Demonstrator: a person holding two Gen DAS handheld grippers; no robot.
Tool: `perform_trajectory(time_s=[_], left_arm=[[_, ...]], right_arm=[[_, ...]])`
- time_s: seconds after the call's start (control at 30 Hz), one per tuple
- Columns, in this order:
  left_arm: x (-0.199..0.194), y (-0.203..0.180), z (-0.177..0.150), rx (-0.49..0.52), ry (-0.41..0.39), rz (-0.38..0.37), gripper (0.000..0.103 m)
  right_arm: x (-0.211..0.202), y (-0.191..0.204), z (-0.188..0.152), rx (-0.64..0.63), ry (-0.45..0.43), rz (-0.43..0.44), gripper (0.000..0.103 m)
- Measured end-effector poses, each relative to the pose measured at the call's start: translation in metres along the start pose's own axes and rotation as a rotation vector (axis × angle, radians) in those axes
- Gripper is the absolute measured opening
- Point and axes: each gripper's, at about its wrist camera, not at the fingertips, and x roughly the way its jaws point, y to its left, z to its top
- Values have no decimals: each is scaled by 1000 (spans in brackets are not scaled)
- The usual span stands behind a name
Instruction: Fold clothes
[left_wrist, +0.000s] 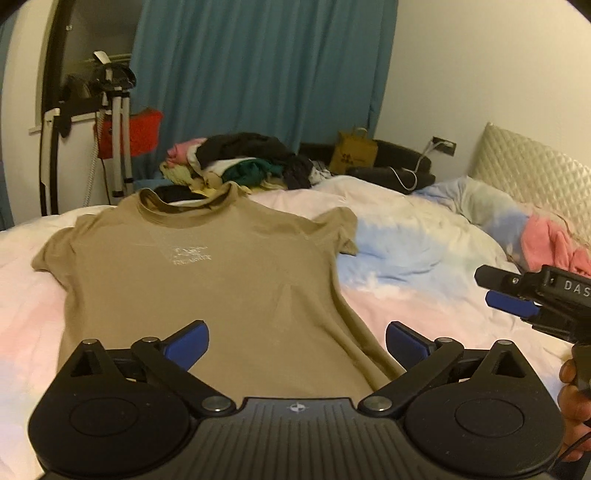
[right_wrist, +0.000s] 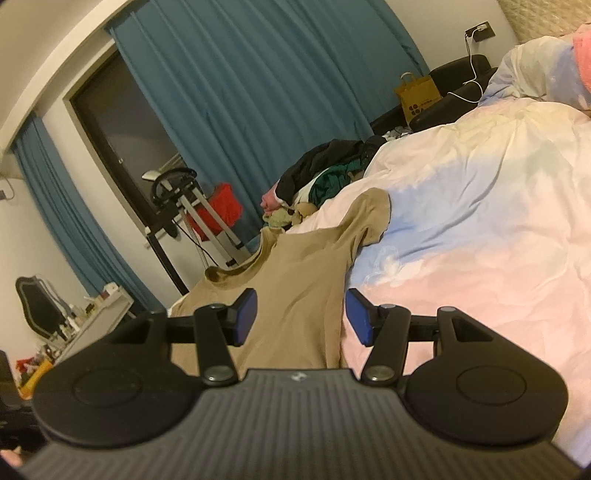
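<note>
A tan short-sleeved T-shirt (left_wrist: 207, 273) with a pale chest print lies spread flat on the bed, collar far, hem near. My left gripper (left_wrist: 297, 343) is open and empty, hovering over the shirt's lower part. My right gripper (right_wrist: 301, 315) is open and empty, above the shirt's (right_wrist: 295, 284) right side edge. It also shows in the left wrist view (left_wrist: 517, 295) at the right, over the duvet, apart from the shirt.
The pastel duvet (left_wrist: 424, 258) covers the bed. A pile of mixed clothes (left_wrist: 236, 162) lies beyond the shirt's collar. A pink garment (left_wrist: 554, 247) lies by the quilted headboard (left_wrist: 528, 177). A tripod (left_wrist: 118, 129), blue curtain and paper bag (left_wrist: 352, 151) stand behind.
</note>
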Motion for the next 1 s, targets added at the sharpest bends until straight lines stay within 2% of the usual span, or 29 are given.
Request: perform_trajectory(time_s=[0.17, 0.33, 0.4, 0.43, 0.47, 0.63, 1.0], left_arm=[[-3, 16, -9, -68, 8, -3, 103], [-3, 34, -14, -113, 10, 36, 103], [-3, 43, -14, -139, 8, 46, 103], [-3, 47, -15, -155, 9, 50, 103], [-3, 51, -15, -173, 10, 53, 103], [-4, 67, -16, -237, 14, 68, 103], [8, 78, -17, -295, 19, 133, 103]], right_arm=[[14, 14, -8, -39, 26, 1, 56], [39, 23, -9, -68, 18, -30, 56], [53, 24, -8, -57, 18, -23, 67], [60, 22, -7, -44, 22, -3, 81], [66, 20, -6, -26, 27, 21, 87], [100, 2, -4, 113, 65, 76, 86], [169, -53, 6, 364, 56, 71, 87]])
